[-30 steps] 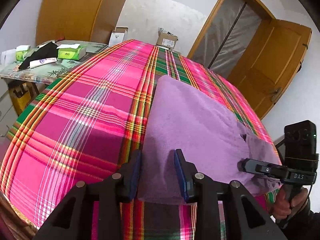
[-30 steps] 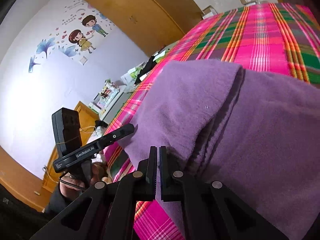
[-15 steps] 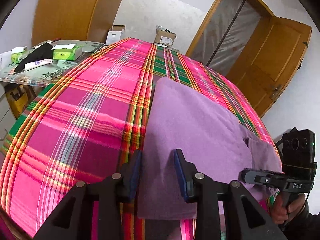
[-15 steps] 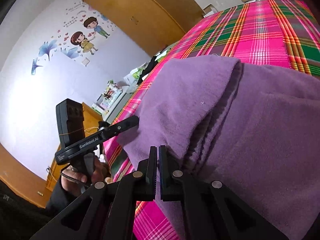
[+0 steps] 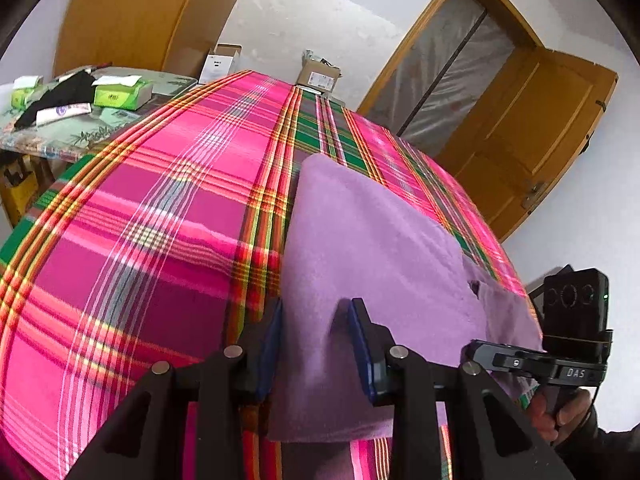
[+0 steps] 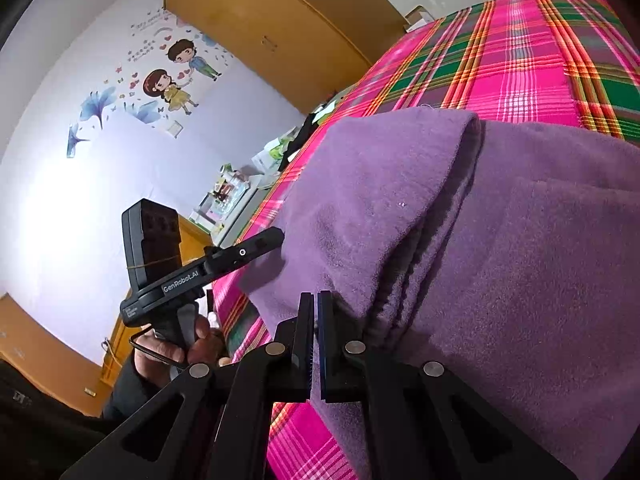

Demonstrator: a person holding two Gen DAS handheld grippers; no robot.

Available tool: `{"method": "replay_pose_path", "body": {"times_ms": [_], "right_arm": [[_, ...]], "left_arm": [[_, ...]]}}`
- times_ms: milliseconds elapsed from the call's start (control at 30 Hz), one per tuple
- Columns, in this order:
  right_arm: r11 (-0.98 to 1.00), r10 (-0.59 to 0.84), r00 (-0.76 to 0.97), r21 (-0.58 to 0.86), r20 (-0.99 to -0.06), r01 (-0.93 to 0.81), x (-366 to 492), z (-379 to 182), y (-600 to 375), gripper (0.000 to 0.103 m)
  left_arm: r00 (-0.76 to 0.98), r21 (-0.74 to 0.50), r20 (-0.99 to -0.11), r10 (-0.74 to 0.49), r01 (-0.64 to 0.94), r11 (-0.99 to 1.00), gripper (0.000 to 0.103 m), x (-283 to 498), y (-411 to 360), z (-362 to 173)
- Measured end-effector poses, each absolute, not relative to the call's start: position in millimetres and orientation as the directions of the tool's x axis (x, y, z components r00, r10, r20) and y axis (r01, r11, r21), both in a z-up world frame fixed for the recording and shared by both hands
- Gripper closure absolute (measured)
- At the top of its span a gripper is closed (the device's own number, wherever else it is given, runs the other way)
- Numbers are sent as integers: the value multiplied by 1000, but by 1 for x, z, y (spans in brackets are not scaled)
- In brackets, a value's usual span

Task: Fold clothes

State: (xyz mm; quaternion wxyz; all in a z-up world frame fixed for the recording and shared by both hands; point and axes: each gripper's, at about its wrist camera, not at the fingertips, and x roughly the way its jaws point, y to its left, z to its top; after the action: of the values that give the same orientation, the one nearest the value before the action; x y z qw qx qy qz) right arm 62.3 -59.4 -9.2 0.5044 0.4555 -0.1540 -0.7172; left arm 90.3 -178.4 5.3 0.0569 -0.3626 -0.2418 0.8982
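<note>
My view takes in a bed spread with a pink plaid sheet (image 5: 152, 216) crossed by green, yellow and white stripes. To its left stands a side table (image 5: 60, 136) with a leaf-patterned top, holding two green tissue packs (image 5: 120, 94), a black cloth (image 5: 60, 92) and a white tube (image 5: 62, 112). Behind it rises a wooden wardrobe (image 5: 132, 12). Two cardboard boxes (image 5: 318, 76) sit by the white wall past the bed's far end. A wooden door (image 5: 532, 136) stands open on the right. A cartoon couple sticker (image 6: 176, 80) with blue flowers decorates another wall.

purple garment (image 5: 372, 248) on pink-green plaid bedspread (image 5: 160, 216).
</note>
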Motion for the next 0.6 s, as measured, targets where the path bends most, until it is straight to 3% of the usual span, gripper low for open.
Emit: {"method": "replay_pose_path", "body": {"times_ms": [133,600], "right_arm": [[-445,-863,-75,682,-499,580,63,-9,-60,101],[-443,-867,-79,687,-493,575,65,-11,-62,102]], "left_arm": [[-728,-486,-624,285,76,-871,74,90,-182,4],[-726,-483,-629,278,84,-872,73,87,-180,4]]}}
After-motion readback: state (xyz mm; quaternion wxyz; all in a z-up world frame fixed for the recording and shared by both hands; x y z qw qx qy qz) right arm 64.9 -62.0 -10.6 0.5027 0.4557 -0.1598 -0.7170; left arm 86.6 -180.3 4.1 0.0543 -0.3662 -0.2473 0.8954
